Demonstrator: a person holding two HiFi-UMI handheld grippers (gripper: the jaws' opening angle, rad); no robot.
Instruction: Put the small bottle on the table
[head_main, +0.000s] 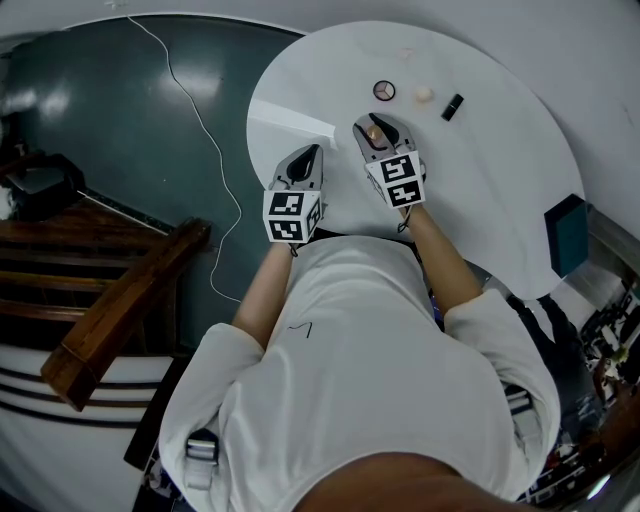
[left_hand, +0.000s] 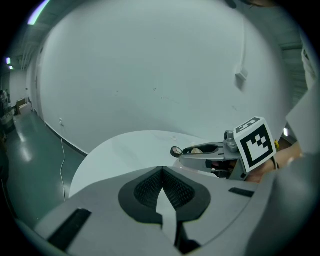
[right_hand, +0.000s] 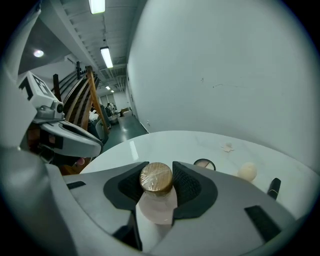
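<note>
The small bottle, pale pink with a round gold cap, stands between the pads of my right gripper; both pads lie against the cap. In the head view this gripper hovers over the near part of the round white table, and the gold cap shows between its jaws. My left gripper rests beside it at the table's near left edge. Its pads meet at the tips with nothing between them.
Beyond the right gripper lie a round compact, a beige sponge ball and a black tube. A teal box sits at the table's right edge. A white cable and dark wooden furniture are on the floor at left.
</note>
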